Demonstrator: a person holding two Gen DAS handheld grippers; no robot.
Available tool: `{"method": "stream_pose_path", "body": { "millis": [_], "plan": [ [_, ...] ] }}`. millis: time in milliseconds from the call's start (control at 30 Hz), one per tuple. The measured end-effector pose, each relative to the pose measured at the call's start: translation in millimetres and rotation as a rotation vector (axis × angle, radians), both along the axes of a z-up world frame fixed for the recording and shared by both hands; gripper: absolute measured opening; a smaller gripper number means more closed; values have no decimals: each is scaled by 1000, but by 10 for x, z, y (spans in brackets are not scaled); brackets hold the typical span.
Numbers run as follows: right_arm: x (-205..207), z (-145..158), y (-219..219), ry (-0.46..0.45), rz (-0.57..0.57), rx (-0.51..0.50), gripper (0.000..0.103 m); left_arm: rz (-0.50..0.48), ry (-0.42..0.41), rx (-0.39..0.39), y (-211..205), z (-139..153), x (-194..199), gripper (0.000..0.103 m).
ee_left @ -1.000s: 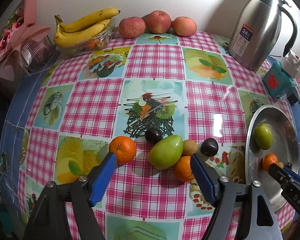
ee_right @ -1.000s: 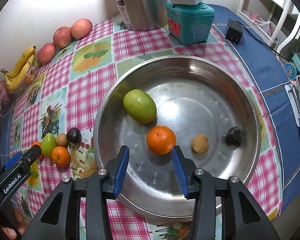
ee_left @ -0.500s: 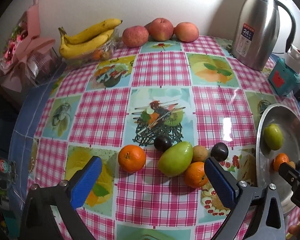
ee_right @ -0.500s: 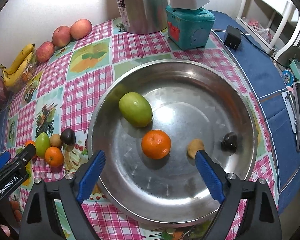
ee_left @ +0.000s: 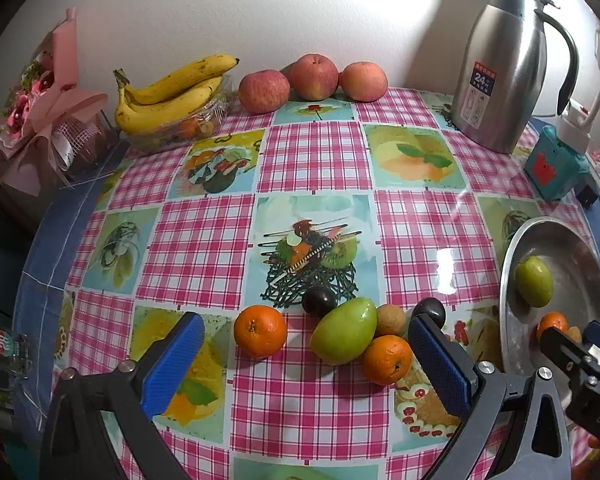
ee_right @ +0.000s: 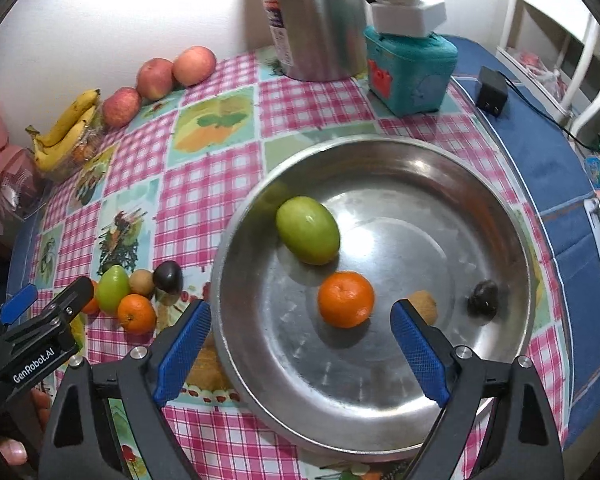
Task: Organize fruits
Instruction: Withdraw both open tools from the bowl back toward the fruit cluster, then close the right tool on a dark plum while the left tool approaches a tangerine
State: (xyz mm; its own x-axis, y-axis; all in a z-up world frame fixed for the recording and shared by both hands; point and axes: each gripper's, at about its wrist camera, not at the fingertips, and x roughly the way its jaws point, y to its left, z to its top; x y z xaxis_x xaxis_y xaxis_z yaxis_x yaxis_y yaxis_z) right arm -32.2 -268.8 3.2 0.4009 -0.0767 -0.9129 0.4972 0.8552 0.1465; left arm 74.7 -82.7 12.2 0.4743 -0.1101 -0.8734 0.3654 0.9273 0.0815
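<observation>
1. Pink-checked tablecloth with fruit pictures covers the table (ee_left: 312, 152), which stands against a white wall.
2. Left gripper (ee_left: 304, 352): its fingers have just been opening and now stand wide apart, holding nothing. It hangs above a cluster of loose fruit on the table.
3. Cluster contents: one orange (ee_left: 260, 331), a green mango (ee_left: 343, 336), a second orange (ee_left: 387, 359), a brown kiwi (ee_left: 390, 319) and two dark plums (ee_left: 319, 300). The mango touches the second orange and the kiwi.
4. Right gripper (ee_right: 300, 356): its fingers have just been opening and now stand wide, empty, above the near part of the steel tray (ee_right: 440, 168).
5. Tray contents: a green fruit (ee_right: 307, 229), an orange (ee_right: 345, 298), a small brown fruit (ee_right: 424, 303) and a dark fruit (ee_right: 483, 297), each apart from the others.
6. Rear edge: bananas (ee_left: 172, 96), three apples (ee_left: 312, 80), a steel jug (ee_left: 500, 68).
</observation>
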Motion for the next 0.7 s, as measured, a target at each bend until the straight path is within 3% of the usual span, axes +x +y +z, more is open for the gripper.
{"method": "stream_pose_path", "body": {
  "millis": [233,433,700],
  "plan": [
    [8,-16,25,4,-4,-22,92,-14,5,-21,55,13,51,103],
    [46,-34,61,-12,5,0,92,2,64,-119,212,33,150,103],
    [141,-29,178,-38,26,21,92,13,60,-149,357,62,266,103]
  ]
}}
